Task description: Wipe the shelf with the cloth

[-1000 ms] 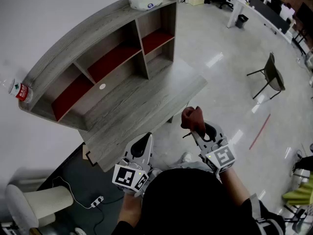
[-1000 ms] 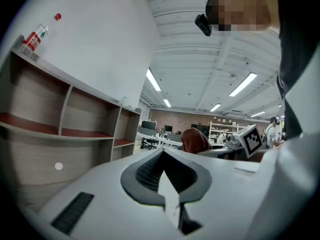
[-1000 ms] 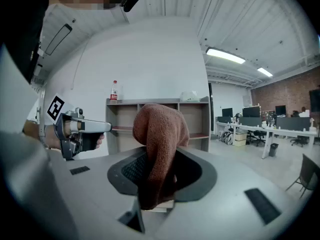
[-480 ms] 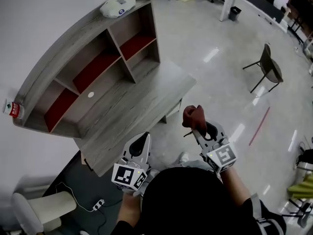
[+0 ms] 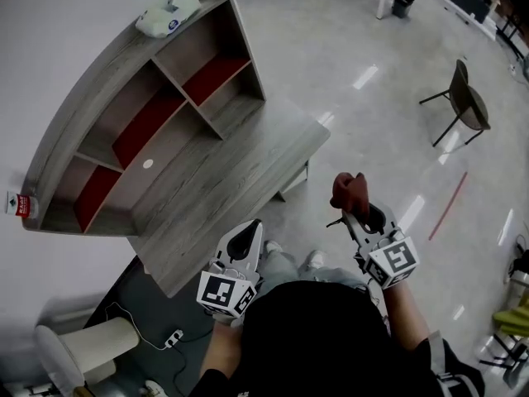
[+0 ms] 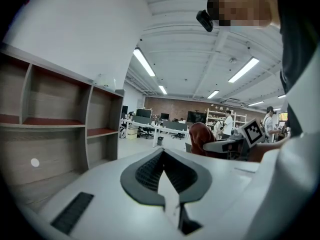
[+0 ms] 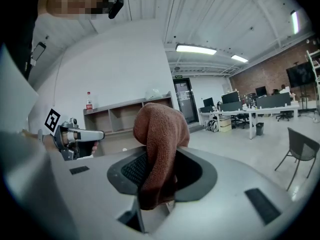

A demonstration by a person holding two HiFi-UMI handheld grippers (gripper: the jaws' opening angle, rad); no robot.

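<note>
The grey wooden shelf (image 5: 140, 98) with red-lined compartments stands on a desk (image 5: 240, 172) at the upper left of the head view. My right gripper (image 5: 357, 213) hangs over the floor to the right of the desk, shut on a rust-brown cloth (image 5: 349, 190). Its jaws have just eased open slightly, and the cloth (image 7: 159, 134) still sits pinched between them, bunched above the pads. My left gripper (image 5: 246, 240) is shut with nothing in it, just off the desk's near edge. Both grippers are well short of the shelf.
A white object (image 5: 169, 13) lies on the shelf's top and a bottle (image 5: 16, 203) stands at its left end. A dark chair (image 5: 463, 102) is on the floor at right. A pale office chair (image 5: 83, 346) and a power strip (image 5: 172, 337) are at lower left.
The view has swung, so the shelf and desk sit further left. Both grippers have moved along; the right one with the cloth is now further right in the head view.
</note>
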